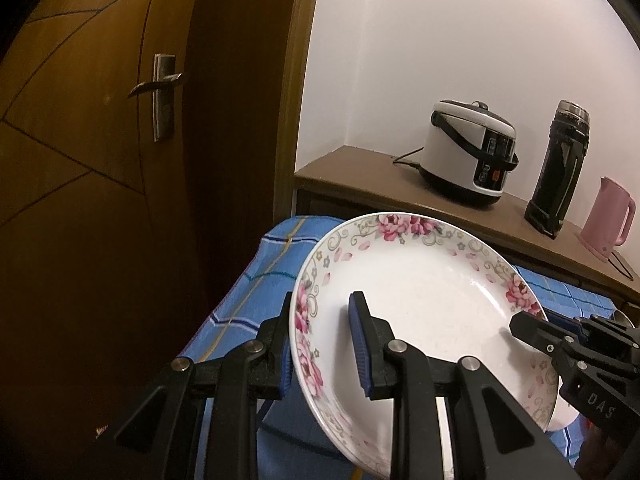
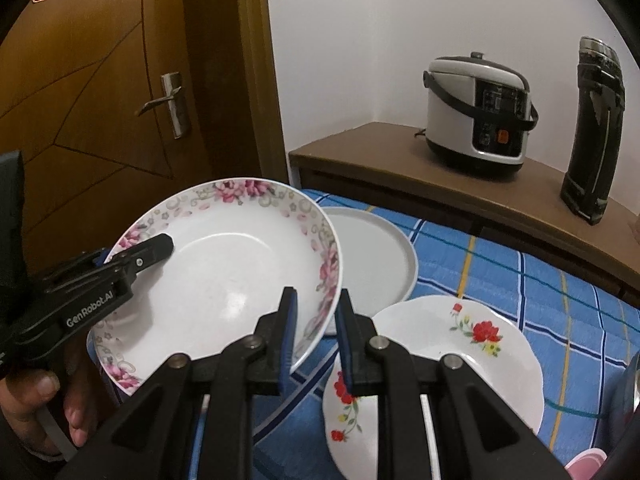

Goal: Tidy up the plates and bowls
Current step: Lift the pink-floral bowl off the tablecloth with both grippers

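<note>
Pink-rose plate (image 1: 424,300) found held clear above the blue checked tablecloth (image 1: 256,280), tilted, gripped on two opposite sides of its rim. Left gripper (image 1: 320,344) pinched on the rim at one side, one finger inside the dish, the other outside beneath the edge. Right gripper (image 2: 316,320) pinched on the opposite rim in the same manner, blue pads pressed against the floral border. Left gripper also noted in the right wrist view (image 2: 160,248), its tip resting inside the plate; a hand (image 2: 44,404) seen below it at the handle. Right gripper likewise noted in the left wrist view (image 1: 532,328), clamped at the plate's far edge.

Beneath and beyond the held plate, in the right wrist view: plain white plate (image 2: 372,256) flat on the cloth, partly hidden behind the raised one. Red-flower plate (image 2: 440,368) just beside it, nearer the camera, partly hidden by the right gripper's finger. Pink object (image 2: 588,464) at the bottom edge, too cropped to identify.

Behind the table: wooden sideboard (image 1: 360,176) against the white wall, carrying a rice cooker (image 1: 472,152), a tall black flask (image 1: 560,168) and a pink kettle (image 1: 608,220). Wooden door (image 1: 100,160) with metal handle (image 1: 160,88) to the left.
</note>
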Action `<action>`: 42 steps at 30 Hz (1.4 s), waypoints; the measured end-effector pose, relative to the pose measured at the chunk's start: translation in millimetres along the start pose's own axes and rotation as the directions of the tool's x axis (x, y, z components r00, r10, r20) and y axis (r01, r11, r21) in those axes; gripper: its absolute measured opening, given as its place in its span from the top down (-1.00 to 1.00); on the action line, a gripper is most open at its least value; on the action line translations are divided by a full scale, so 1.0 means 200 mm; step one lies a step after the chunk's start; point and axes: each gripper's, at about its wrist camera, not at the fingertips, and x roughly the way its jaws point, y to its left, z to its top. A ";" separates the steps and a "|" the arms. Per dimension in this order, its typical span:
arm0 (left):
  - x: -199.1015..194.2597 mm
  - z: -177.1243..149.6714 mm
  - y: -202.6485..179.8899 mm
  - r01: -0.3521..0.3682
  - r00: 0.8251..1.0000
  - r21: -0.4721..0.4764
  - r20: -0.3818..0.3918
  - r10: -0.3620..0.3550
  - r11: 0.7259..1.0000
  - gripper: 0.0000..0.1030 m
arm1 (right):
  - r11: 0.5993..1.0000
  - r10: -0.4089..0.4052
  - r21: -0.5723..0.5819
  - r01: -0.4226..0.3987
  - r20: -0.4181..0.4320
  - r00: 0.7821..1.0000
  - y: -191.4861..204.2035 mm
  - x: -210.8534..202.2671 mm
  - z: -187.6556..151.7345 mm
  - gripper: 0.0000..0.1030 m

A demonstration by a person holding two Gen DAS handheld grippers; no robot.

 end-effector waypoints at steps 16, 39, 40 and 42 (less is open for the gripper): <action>0.06 0.14 -0.07 0.008 0.998 0.037 0.060 -0.010 0.999 0.47 | 0.998 -0.049 0.028 0.047 0.057 0.997 -0.07 0.01 0.11 0.63; 0.26 0.27 -0.14 0.031 0.994 0.045 0.100 -0.035 0.999 0.47 | 0.990 -0.123 0.083 0.118 0.061 0.991 -0.17 0.11 0.19 0.63; 0.27 0.27 -0.14 0.032 0.994 0.046 0.100 -0.037 0.998 0.47 | 0.989 -0.126 0.086 0.121 0.061 0.990 -0.17 0.11 0.19 0.63; 0.29 0.28 -0.15 0.037 0.995 0.048 0.096 -0.042 0.998 0.47 | 0.987 -0.134 0.093 0.128 0.059 0.989 -0.19 0.12 0.20 0.63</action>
